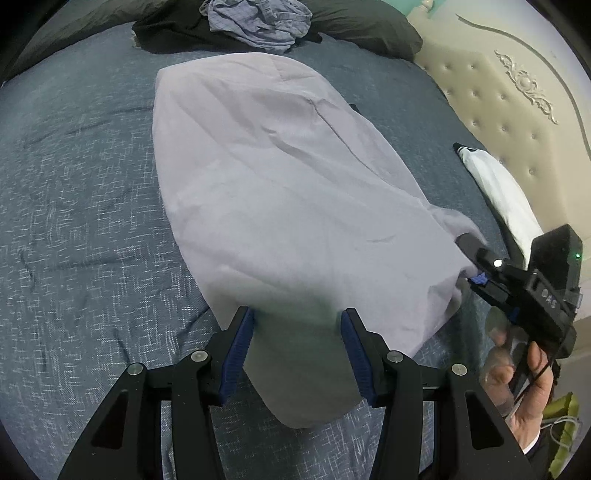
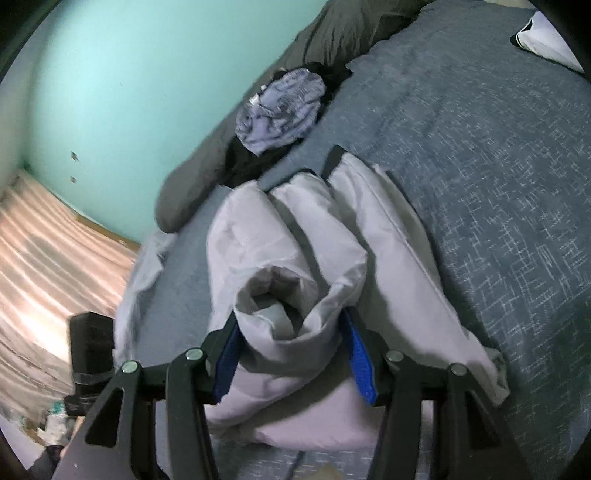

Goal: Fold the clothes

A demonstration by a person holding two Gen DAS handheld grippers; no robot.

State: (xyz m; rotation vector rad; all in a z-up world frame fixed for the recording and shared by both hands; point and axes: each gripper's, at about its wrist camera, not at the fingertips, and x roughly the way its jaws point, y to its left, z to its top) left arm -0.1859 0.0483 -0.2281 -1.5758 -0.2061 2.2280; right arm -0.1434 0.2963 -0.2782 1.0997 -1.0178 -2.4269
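A pale lilac garment (image 1: 280,177) lies spread lengthwise on the blue-grey bed cover (image 1: 74,192). My left gripper (image 1: 297,317) stands open, its blue-padded fingers either side of the garment's near end. My right gripper (image 1: 476,273) shows at the garment's near right corner, with cloth bunched over its fingers. In the right wrist view the right gripper (image 2: 291,317) has a rolled bunch of the lilac garment (image 2: 295,258) between its wide-set fingers; whether it grips the cloth I cannot tell.
A crumpled blue checked garment (image 1: 255,22) lies on dark clothing (image 1: 177,33) at the far end, next to a dark pillow (image 1: 369,29). A white folded garment (image 1: 502,192) lies by the cream tufted headboard (image 1: 498,92). A teal wall (image 2: 129,92) is beyond the bed.
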